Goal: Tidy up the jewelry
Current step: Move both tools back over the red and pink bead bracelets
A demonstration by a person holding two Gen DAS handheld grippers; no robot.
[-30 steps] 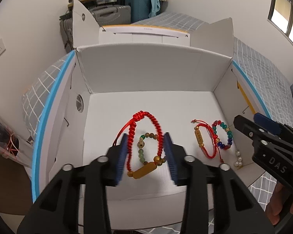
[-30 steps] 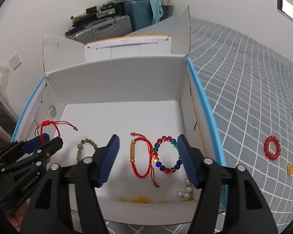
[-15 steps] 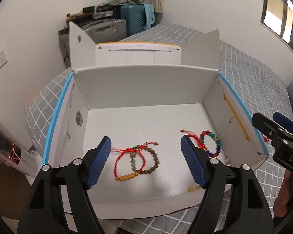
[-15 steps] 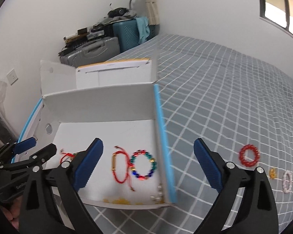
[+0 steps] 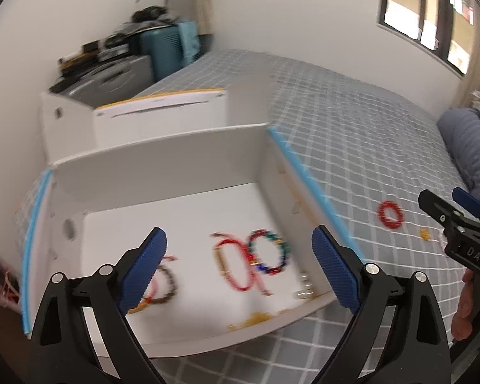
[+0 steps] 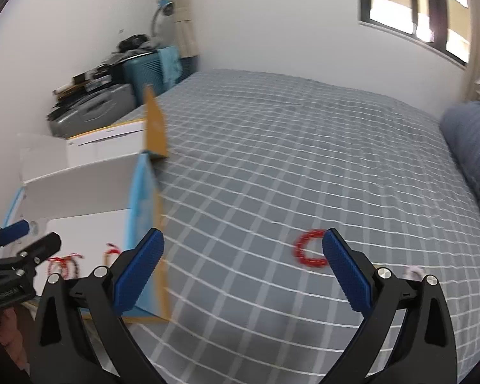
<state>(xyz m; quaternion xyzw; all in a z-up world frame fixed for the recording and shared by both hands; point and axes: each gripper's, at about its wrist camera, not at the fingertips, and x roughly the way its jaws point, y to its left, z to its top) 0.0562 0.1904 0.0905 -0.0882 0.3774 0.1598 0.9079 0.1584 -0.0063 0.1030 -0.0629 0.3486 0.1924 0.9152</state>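
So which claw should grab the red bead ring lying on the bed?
Probably the right claw: the red bead bracelet lies just ahead of its opening, empty jaws. The left claw hangs over the white cardboard box.

bracelets [image 5: 251, 260]: flat in white box [image 5: 163, 166] | red bead ring [image 6: 310, 249]: on bedspread

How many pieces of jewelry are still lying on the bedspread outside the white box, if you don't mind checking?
3 visible: a red bead bracelet, a small yellow piece just beside it, and a pale piece mostly hidden behind the right gripper. More may be hidden.
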